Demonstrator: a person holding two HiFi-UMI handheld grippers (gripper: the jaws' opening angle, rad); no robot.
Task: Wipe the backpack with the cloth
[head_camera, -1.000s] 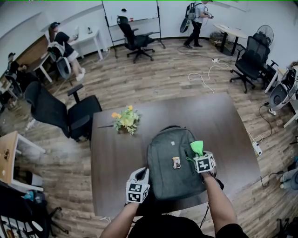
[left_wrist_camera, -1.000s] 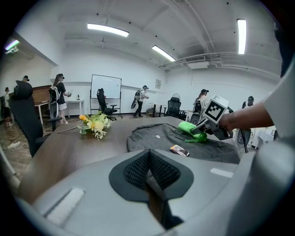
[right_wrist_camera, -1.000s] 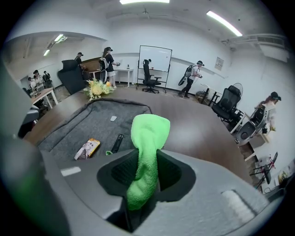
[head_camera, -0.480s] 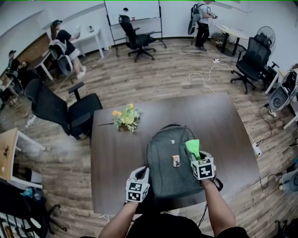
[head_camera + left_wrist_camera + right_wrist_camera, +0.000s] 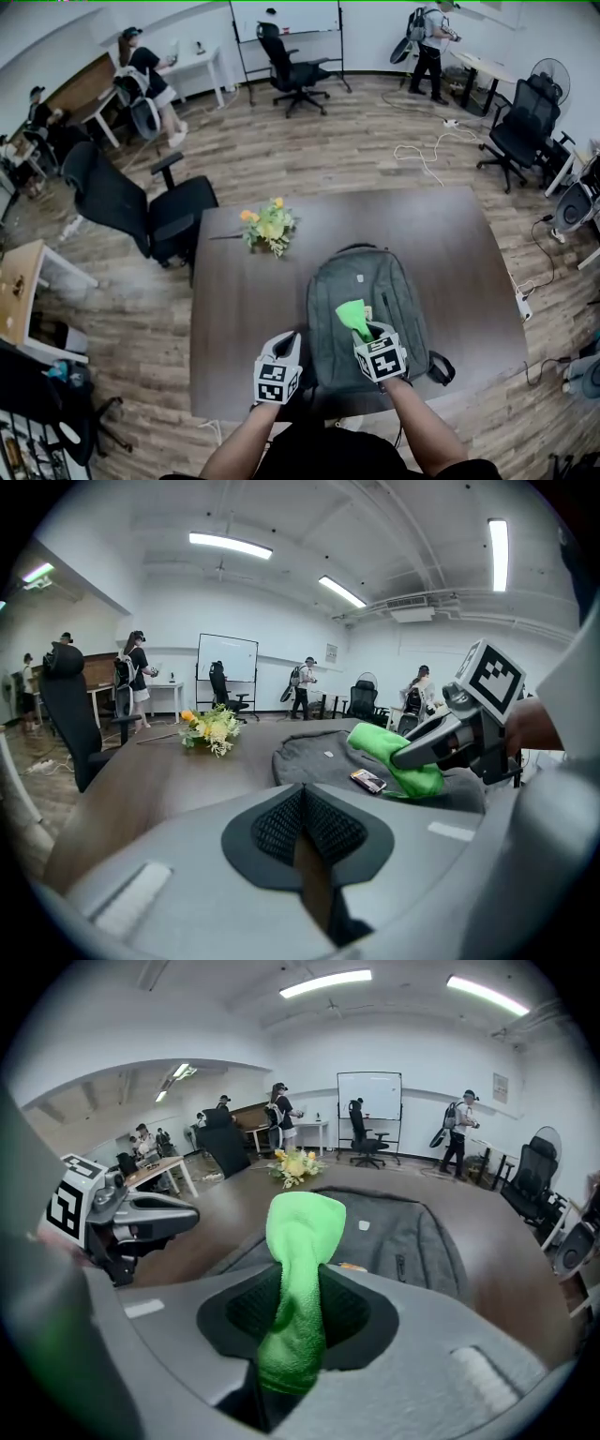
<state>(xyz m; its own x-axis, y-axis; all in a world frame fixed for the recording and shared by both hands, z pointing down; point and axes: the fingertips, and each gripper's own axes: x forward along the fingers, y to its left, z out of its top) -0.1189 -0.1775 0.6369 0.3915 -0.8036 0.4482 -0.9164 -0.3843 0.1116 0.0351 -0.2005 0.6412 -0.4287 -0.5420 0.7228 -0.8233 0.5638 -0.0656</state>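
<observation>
Cloth (image 5: 352,315) clamped in right gripper (image 5: 364,332), forearm extended over backpack (image 5: 405,298).

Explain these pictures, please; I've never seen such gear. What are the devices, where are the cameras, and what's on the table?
No robot: a person holds a two-jaw gripper in each hand. One camera sits on the person's head, looking down; the others ride on the grippers. On the dark table are a grey backpack and a bunch of flowers. The right gripper clamps a green cloth over the backpack; the left gripper is shut, holding nothing.
</observation>
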